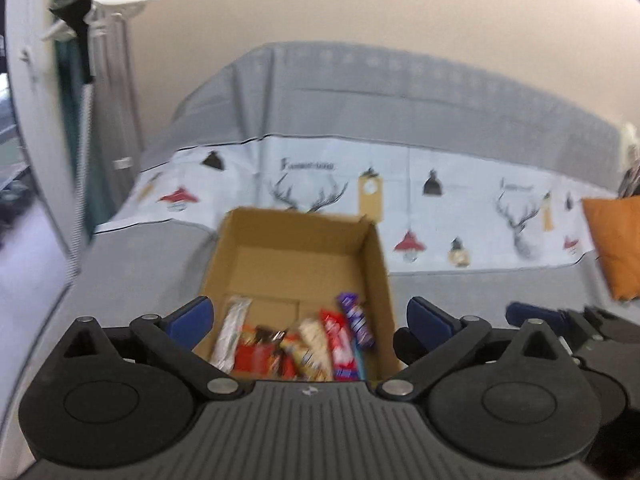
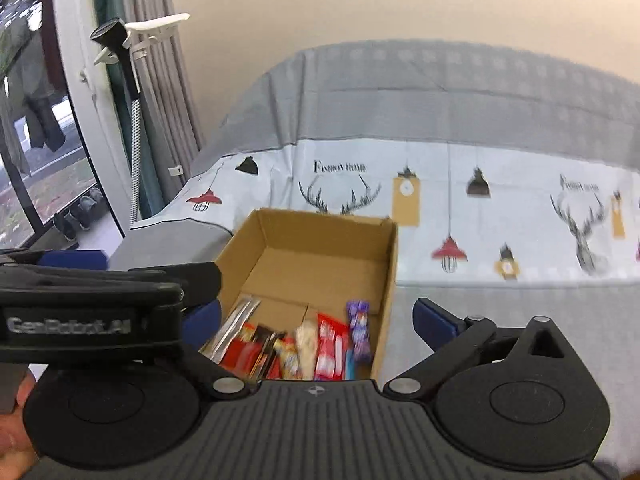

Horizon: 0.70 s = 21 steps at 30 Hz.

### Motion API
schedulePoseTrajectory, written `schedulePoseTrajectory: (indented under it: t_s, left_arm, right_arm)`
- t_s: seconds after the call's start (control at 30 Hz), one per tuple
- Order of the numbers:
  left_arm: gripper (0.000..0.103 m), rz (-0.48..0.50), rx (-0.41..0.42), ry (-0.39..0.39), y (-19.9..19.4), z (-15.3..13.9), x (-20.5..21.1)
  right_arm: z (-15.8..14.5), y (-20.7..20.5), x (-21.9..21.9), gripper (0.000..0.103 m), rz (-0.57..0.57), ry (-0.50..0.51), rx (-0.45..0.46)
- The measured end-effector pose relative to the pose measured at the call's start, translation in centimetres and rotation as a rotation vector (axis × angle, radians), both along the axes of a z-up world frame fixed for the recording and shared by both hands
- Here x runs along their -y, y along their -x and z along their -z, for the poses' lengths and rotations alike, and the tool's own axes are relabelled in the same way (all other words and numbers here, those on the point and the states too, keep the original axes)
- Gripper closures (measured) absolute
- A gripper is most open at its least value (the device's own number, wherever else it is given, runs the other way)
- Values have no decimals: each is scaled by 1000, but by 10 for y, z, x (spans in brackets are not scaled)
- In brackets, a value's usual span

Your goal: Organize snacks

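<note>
— What are your fingers doing?

— My left fingers (image 1: 308, 320) are spread wide with nothing between them, their blue pads out on either side of the box's near end. My right fingers (image 2: 318, 322) are spread just as wide and also empty. From the right camera my left tool crosses the lower left corner, and a bit of my hand (image 2: 16, 432) shows under it.

— And the snacks?

— They lie in a row at the near end of the open brown cardboard box (image 1: 372, 256): a silver wrapped bar (image 1: 232, 332) at the left, red packets (image 1: 256, 354) next, a pale speckled bar (image 1: 316, 344), a red-and-white packet (image 1: 340, 344) and a purple wrapper (image 1: 356, 320) by the right wall. The far half of the box is bare cardboard.

— What does the box rest on?

— A grey bed cover (image 1: 132, 280). Behind it lies a white cloth printed with antlers and lamps (image 1: 440, 200), with an orange cushion (image 1: 616, 248) at the right, and grey curtains (image 2: 160, 92) beyond at the left.
</note>
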State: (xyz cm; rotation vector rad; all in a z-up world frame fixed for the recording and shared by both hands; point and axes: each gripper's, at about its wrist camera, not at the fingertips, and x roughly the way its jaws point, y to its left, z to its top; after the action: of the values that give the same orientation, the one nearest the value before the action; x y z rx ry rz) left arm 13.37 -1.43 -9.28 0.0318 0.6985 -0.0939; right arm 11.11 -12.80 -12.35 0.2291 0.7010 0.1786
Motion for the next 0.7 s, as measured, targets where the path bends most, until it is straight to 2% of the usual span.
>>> schedulePoseTrajectory:
  t_s: [0.13,0.3,0.47,0.7]
  left_arm:
    - [0,-42,-2,-87,34,-16,14]
    - [0,-26,-27,-72,57,-27,14]
    - [0,-43,-6,-64,74,-37,15]
    - [0,-78,-42,-94,77,-40,18]
  right_arm:
    - [-10,28,7,1,20,-24,-43]
    - [-21,53,7,1,33,-22,-65]
    - [-32,67,9,1,48,-8,-52]
    - [-38,74,4,1,64,26,-84]
